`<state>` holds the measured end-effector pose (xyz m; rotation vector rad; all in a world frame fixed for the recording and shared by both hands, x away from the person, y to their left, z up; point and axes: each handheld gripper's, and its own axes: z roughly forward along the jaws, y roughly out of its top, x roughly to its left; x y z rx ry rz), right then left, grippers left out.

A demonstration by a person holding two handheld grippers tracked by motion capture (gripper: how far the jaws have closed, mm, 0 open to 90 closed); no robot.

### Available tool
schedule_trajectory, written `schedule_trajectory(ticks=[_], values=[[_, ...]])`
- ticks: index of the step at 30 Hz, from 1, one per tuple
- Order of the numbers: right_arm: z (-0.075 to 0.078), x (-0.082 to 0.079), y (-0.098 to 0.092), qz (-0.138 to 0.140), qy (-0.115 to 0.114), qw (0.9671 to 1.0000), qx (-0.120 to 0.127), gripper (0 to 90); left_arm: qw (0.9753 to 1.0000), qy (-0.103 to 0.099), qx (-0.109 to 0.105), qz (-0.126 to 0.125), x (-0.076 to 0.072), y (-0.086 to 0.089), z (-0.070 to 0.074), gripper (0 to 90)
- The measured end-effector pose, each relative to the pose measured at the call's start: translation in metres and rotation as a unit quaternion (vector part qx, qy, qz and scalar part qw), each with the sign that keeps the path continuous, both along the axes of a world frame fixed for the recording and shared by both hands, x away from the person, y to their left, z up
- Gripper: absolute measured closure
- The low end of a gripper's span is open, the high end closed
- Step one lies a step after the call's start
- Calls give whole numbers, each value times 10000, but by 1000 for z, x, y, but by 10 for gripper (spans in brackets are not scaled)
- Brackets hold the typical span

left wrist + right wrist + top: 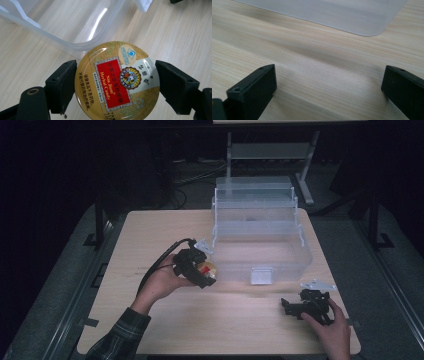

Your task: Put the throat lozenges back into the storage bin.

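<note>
While your left hand-held gripper [117,82] pinches the tin [117,81] by its rim beside the bin [260,247], likely for dropping in, your right hand-held gripper [329,85] rests spread on the desk [165,227].

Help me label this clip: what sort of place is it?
Probably a lab recording station: a bare wooden table in a dark room, cables on the floor behind, one clear bin and a candy tin as props.
</note>
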<state>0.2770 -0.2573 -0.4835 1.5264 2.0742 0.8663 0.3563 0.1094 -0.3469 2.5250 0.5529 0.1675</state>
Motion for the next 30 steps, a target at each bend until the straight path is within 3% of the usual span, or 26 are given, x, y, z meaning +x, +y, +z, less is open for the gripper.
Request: schedule_trajectory(ticks=[7, 30], values=[[0, 0, 0, -3, 4, 10000, 6, 0, 10000, -64, -41, -48, 6, -3, 12, 199], [0, 0, 0, -2, 1, 10000, 4, 0, 9998, -153, -153, -34, 28, -21, 26, 199]])
